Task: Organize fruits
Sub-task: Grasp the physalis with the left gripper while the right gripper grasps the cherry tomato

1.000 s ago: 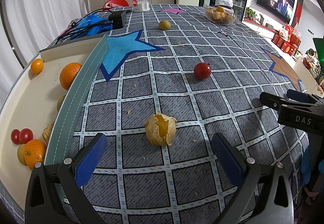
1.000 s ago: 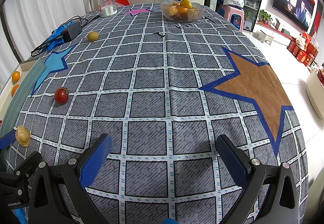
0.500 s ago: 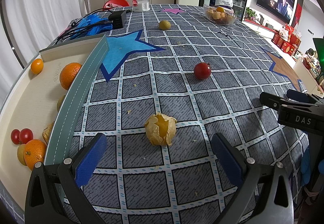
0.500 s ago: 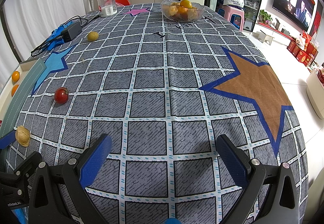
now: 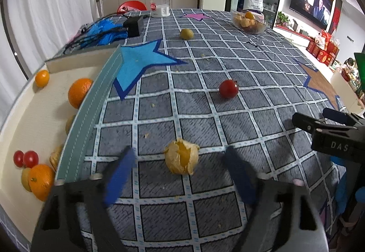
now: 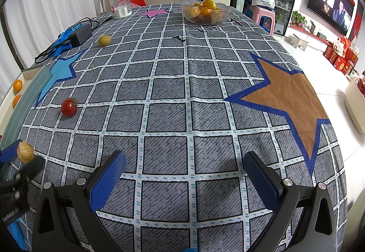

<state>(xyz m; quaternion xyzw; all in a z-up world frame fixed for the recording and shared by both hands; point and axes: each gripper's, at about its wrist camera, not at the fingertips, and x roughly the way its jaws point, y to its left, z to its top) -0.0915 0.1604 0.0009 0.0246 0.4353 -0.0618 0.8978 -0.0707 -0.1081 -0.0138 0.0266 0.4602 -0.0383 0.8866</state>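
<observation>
your left tool (image 5: pixel 180 172) had just been closing around the husked fruit (image 5: pixel 181 157) on the worktop (image 5: pixel 205 115), its fingers half shut and not yet touching it, the fruit between them. the tray (image 5: pixel 22 119) lay just to the left, already holding oranges and tomatoes, so the carry would be short. your right tool (image 6: pixel 184 174) hung wide open and empty. a red tomato (image 5: pixel 228 89) sat farther off.

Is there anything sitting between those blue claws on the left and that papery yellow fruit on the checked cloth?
Nothing visible. The husked yellow fruit lies on the grey checked tablecloth between the left gripper pads, which have just been closing around it but do not touch it yet. Only small crumbs lie nearby.
</observation>
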